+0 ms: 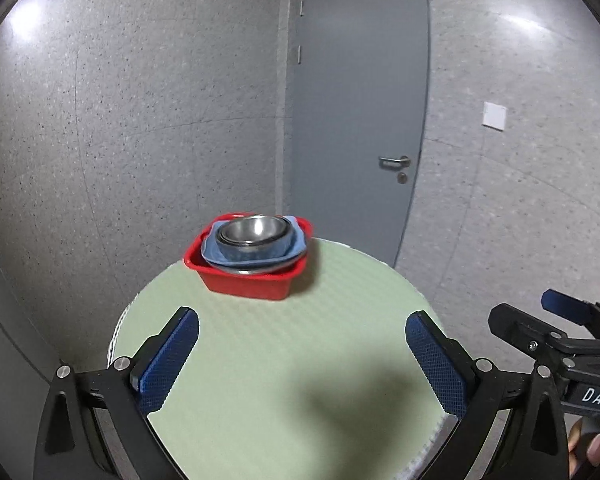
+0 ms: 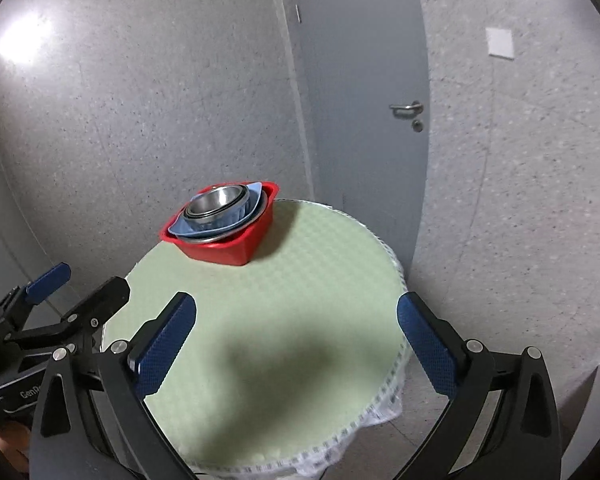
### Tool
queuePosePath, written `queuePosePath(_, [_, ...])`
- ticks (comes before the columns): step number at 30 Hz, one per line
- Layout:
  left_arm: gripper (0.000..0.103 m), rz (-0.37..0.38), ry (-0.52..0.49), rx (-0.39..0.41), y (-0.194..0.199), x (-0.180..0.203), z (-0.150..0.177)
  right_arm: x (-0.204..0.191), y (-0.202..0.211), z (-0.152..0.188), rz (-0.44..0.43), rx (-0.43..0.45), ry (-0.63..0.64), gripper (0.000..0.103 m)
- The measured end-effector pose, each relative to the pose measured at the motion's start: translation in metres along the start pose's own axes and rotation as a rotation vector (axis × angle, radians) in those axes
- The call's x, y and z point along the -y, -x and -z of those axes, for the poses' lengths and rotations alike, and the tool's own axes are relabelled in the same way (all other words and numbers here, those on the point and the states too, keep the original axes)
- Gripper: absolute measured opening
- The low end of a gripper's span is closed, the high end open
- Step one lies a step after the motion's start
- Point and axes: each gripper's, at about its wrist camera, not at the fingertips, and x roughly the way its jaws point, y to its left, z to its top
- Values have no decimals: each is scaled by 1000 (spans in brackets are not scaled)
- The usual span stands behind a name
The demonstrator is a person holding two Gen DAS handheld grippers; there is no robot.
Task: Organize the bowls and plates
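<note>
Two blue-padded fingers of the left gripper [image 1: 302,356] frame the bottom of the left wrist view, spread wide apart with nothing between them, hovering over the near part of a round table [image 1: 284,344] covered in pale green textured cloth. At about 3 o'clock in that view the right gripper [image 1: 540,316] pokes in from the edge, with part of a hand [image 1: 590,446] showing below it.

From the right wrist view, the right gripper [image 2: 296,350] is likewise wide open and holds nothing, its two pads poised above the table [image 2: 300,300]. The left gripper [image 2: 82,282] appears at about 9 o'clock, its jaws parted too.

Farther out, toward 12 o'clock on the tabletop near its far edge, sits one red plastic tub [image 1: 248,280] with the dishes nested inside it. At least one metal plate rim [image 1: 244,270] shows at the bottom of the stack, one blue squarish bowl [image 1: 256,254] lies on that, and steel bowls [image 1: 254,230] are nested in the blue one; about two rims can be made out, though the exact count cannot be told. The same tub [image 2: 220,250] and stack stand well apart from both grippers.

Behind the table are speckled grey walls, one grey door [image 1: 356,120] with a lever handle [image 1: 396,162], and one white wall plate [image 1: 495,116].
</note>
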Motion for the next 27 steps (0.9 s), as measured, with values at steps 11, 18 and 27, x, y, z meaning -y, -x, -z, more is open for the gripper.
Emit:
queuePosePath(11, [102, -47, 14, 96, 137, 73, 77, 27, 99, 55, 16, 114, 86, 103])
queuePosePath(18, [102, -79, 35, 123, 229, 134, 151, 59, 168, 101, -21, 148, 122, 103])
queuePosePath(27, [102, -131, 17, 144, 334, 168, 233, 78, 235, 161, -54, 167, 147, 103])
